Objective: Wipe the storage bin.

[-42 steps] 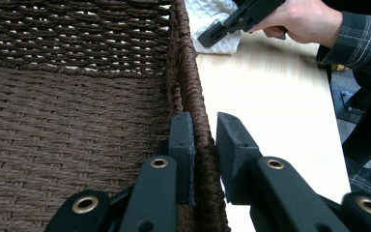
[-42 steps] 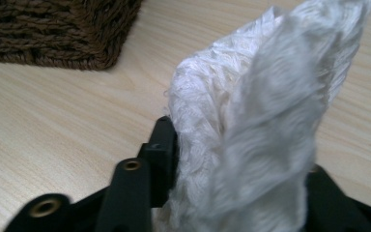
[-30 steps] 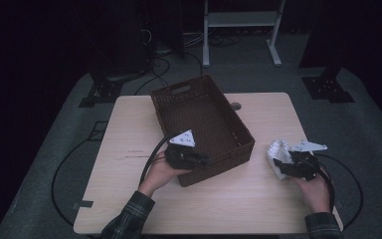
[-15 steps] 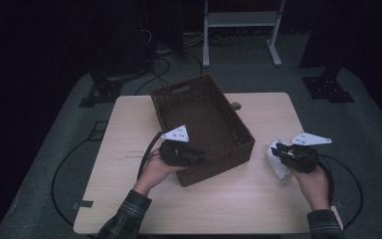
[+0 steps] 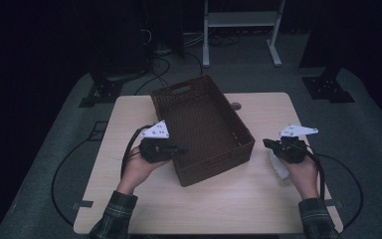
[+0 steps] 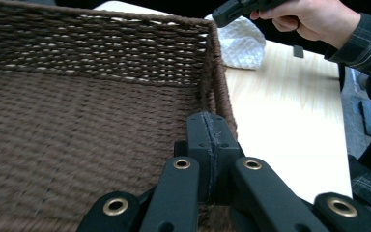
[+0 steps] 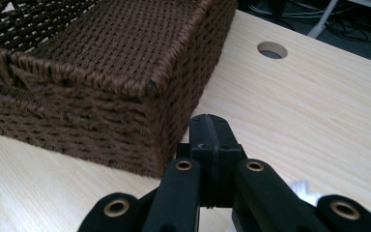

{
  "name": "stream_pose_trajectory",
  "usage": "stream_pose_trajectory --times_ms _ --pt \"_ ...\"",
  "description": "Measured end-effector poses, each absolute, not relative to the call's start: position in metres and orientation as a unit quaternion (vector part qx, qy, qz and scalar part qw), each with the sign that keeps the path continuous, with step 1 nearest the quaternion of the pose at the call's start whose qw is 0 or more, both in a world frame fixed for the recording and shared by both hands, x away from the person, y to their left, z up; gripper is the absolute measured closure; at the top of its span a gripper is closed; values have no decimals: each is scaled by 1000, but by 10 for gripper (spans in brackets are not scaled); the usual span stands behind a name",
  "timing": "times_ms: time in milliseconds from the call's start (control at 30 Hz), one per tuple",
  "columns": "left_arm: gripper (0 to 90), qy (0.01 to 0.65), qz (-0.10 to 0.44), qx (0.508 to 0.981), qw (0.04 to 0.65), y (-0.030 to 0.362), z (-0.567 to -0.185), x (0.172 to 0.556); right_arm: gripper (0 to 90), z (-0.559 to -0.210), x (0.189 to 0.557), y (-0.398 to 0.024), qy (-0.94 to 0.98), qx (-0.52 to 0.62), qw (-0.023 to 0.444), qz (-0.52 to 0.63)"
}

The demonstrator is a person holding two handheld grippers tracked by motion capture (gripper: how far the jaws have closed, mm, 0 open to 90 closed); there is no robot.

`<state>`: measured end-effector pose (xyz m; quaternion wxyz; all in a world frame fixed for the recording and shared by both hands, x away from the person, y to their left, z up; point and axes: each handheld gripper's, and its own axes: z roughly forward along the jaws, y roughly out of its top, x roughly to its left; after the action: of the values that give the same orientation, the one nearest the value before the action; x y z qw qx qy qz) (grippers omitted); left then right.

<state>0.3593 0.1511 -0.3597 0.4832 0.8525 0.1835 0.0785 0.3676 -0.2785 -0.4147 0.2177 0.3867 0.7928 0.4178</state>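
**Brown wicker, two closed grippers, one white cloth off to the side**

Brown woven wicker takes up the middle of the pale wooden table [image 5: 129,114]: an empty rectangular basket [image 5: 201,127], set at an angle, with a handle slot in its far wall. Nobody has said what the job is, so the white cloth [image 5: 280,168] is only my guess at the thing that matters. It lies crumpled near the right edge of the table, just under the person's right hand, apart from the basket.

The left gripper [image 5: 178,149] sits at the basket's left wall near its near corner, its nose pointing in over the rim. In the left gripper view its jaws are pressed together with nothing between them, and I can't tell whether they touch the wicker. The right gripper [image 5: 267,143] is held above the cloth, pointing left toward the basket; its jaws are also shut and empty.

What could go wrong, as I see it:

- If the cloth is to be lifted, shut jaws would only push it along the smooth wood, maybe off the right edge.
- The basket looks light, so a nudge from the left gripper could slide or turn it.
- A loose pinch could take only one fold, leaving the rest to drag on the rim.
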Motion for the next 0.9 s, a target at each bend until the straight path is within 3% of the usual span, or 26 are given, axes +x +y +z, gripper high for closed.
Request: stream_pose_trajectory --times_ms 400,900 --pt "880 235 116 851 456 184 -371 354 895 -418 377 -260 809 362 196 420" --pt "861 278 122 850 431 203 -390 358 895 -417 366 -253 819 341 182 423"
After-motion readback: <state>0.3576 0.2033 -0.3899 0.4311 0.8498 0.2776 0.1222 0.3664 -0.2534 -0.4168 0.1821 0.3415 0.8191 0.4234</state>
